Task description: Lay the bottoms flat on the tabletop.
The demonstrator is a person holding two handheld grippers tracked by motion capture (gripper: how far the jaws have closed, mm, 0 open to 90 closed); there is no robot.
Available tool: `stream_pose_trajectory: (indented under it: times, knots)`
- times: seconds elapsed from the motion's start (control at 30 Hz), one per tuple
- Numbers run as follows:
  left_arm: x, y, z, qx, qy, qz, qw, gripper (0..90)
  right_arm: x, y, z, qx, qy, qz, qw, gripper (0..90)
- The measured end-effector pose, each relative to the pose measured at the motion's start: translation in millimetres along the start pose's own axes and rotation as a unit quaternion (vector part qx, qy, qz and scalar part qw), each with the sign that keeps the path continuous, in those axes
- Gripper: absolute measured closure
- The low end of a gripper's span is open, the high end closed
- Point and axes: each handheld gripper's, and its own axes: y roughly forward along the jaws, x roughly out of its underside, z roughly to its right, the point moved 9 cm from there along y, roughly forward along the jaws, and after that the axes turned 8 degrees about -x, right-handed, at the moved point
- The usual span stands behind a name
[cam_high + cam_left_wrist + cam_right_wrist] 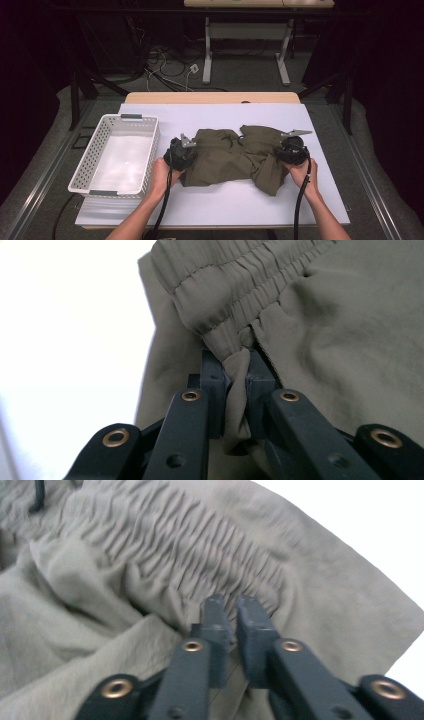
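Olive-green shorts (pixel 230 156), crumpled, elastic waistband gathered, on white table (pixel 220 200).

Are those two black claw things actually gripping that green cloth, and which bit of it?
Yes. The left gripper pinches a fold of the olive shorts at their gathered elastic waistband; the right gripper pinches fabric just beside the waistband too.
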Motion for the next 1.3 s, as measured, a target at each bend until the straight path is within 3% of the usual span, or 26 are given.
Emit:
stream_pose_trajectory:
  times: [0.13,0.23,0.27,0.33,0.43,0.47,0.6,0.7,0.8,0.87,0.93,1.0,1.17,1.3]
  knots:
    - [2.6,0.4,-1.5,0.002,-0.003,-0.008,1.0,83.5,12.7,11.4,6.3,-0.009,0.029,-0.041,0.9987,56.6]
    - [4.0,2.8,0.4,0.005,-0.005,-0.012,0.9999,83.5,19.2,16.0,12.7,-0.004,0.046,-0.055,0.9974,52.2]
    - [4.4,3.6,1.1,0.004,-0.005,-0.012,0.9999,83.5,19.5,16.3,12.9,-0.007,0.043,-0.058,0.9973,52.7]
    - [5.1,5.2,2.4,0.007,-0.001,-0.013,0.9999,83.4,19.3,17.6,10.8,-0.01,0.035,-0.056,0.9978,63.6]
    - [5.8,5.6,2.9,0.009,-0.002,-0.015,0.9998,83.3,17.8,16.0,10.0,0.007,0.017,-0.052,0.9985,82.0]
    - [6.0,5.4,2.8,0.009,-0.003,-0.017,0.9998,83.4,16.9,14.9,9.1,0.01,0.018,-0.05,0.9986,84.4]
    - [5.7,4.6,1.8,0.008,-0.001,-0.016,0.9998,83.3,13.8,10.7,6.7,0.013,0.01,-0.047,0.9987,87.1]
    - [4.8,3.5,0.3,0.006,-0.005,-0.011,0.9999,83.4,0.6,-5.5,8.8,0.041,-0.005,-0.013,0.999,87.1]
    - [4.8,5.0,-0.7,0.005,-0.008,-0.01,0.9999,83.2,-13.4,-29.3,9.3,0.074,-0.017,0.024,0.9969,87.0]
    - [6.3,7.0,0.0,0.006,-0.01,-0.014,0.9998,83.0,-11.4,-31.1,10.8,0.078,-0.017,0.014,0.9967,86.8]
    - [8.0,9.4,0.3,0.009,-0.012,-0.02,0.9997,82.6,0.3,-15.0,15.6,0.071,-0.014,-0.015,0.9972,85.4]
    - [8.3,10.2,-0.2,0.012,-0.015,-0.02,0.9996,81.5,14.4,1.5,20.2,0.055,0.006,-0.043,0.9976,80.1]
    - [5.8,7.0,-2.3,0.034,-0.033,-0.018,0.9987,73.2,10.9,0.3,24.5,0.014,0.045,-0.022,0.9986,51.8]
    - [7.4,11.7,5.2,0.043,-0.033,-0.028,0.9981,60.6,18.3,11.2,24.7,-0.013,0.062,-0.041,0.9971,44.7]
